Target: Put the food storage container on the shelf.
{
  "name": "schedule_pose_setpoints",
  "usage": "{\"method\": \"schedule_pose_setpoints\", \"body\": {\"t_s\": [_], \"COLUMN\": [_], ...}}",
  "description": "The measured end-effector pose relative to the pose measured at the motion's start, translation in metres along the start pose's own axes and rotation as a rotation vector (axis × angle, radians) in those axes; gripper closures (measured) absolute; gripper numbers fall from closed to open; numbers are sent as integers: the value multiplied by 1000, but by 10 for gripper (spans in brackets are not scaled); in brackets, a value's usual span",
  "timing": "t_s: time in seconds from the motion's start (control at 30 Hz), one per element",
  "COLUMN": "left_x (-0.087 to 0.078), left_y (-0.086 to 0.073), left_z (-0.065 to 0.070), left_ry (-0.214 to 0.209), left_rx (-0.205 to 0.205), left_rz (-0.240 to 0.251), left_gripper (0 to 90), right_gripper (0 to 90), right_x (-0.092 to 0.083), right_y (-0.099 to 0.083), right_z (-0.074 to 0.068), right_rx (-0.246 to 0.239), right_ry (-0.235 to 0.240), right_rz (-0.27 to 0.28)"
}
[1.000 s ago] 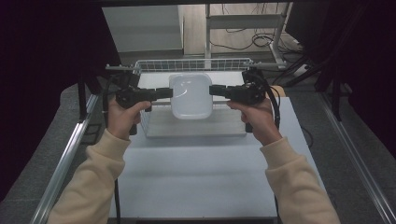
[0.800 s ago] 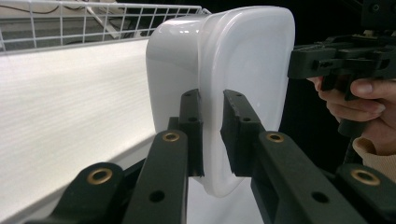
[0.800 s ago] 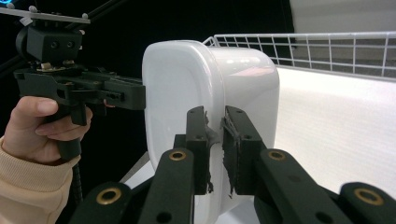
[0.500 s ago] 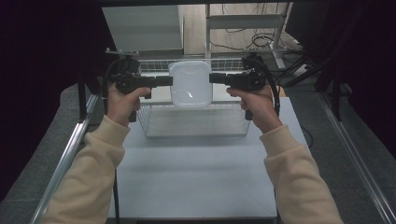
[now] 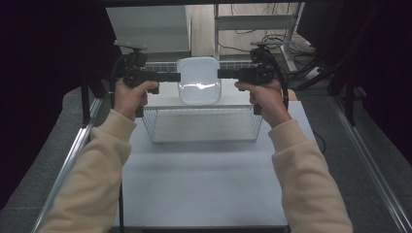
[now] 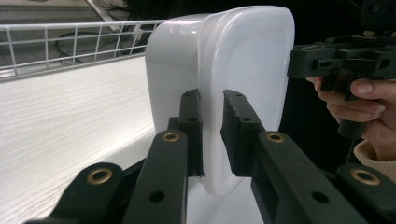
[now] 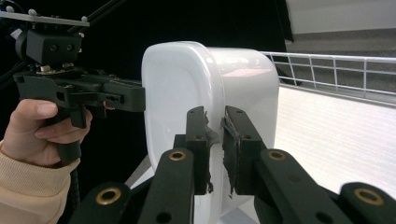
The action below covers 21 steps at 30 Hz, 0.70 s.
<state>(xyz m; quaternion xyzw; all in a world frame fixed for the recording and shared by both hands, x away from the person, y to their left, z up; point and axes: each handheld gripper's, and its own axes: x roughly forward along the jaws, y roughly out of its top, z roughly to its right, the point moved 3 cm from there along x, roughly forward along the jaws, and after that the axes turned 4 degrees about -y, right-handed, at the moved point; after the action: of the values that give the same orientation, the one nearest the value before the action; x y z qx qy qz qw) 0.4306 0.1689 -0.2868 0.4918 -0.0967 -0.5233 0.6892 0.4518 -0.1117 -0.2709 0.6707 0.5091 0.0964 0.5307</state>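
A white plastic container (image 5: 198,80) with rounded corners hangs in the air above the far part of a wire basket (image 5: 204,127). My left gripper (image 5: 178,76) is shut on its left rim, and my right gripper (image 5: 219,74) is shut on its right rim. In the left gripper view the container (image 6: 243,70) stands on edge with its rim pinched by my gripper (image 6: 212,135); the other gripper (image 6: 341,58) shows beyond. The right gripper view gives the same container (image 7: 187,93) with its rim clamped by my gripper (image 7: 215,144), whose pads look worn.
The wire basket stands on a white table (image 5: 204,184) near its far edge. Metal rails (image 5: 73,155) run along both sides of the table. A grey panel (image 5: 145,26) and a shelf frame with cables (image 5: 257,29) stand behind.
Both hands have carried the container upward and away from me, from low inside the basket to above its far rim. Both grips have held.
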Motion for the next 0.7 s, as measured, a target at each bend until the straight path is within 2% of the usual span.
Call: {"method": "schedule_pose_setpoints", "body": {"t_s": [0.3,0.43,0.53,0.7], "left_x": [14,20,22,28], "left_y": [2,5,8,17], "left_z": [-16,-22,-25,-31], "left_ry": [1,11,1,10], "left_rx": [-53,-64,-84,-115], "left_rz": [-42,-61,-60,-72], "left_gripper": [789,787,786,784], "right_gripper": [793,793,793,790], "right_x": [15,20,22,27], "right_y": [-1,-1,0,5], "right_z": [19,26,31,39], "right_rx": [76,96,123,178], "right_ry": [-15,-20,-14,-10], "right_rz": [-45,-57,-58,-77]}}
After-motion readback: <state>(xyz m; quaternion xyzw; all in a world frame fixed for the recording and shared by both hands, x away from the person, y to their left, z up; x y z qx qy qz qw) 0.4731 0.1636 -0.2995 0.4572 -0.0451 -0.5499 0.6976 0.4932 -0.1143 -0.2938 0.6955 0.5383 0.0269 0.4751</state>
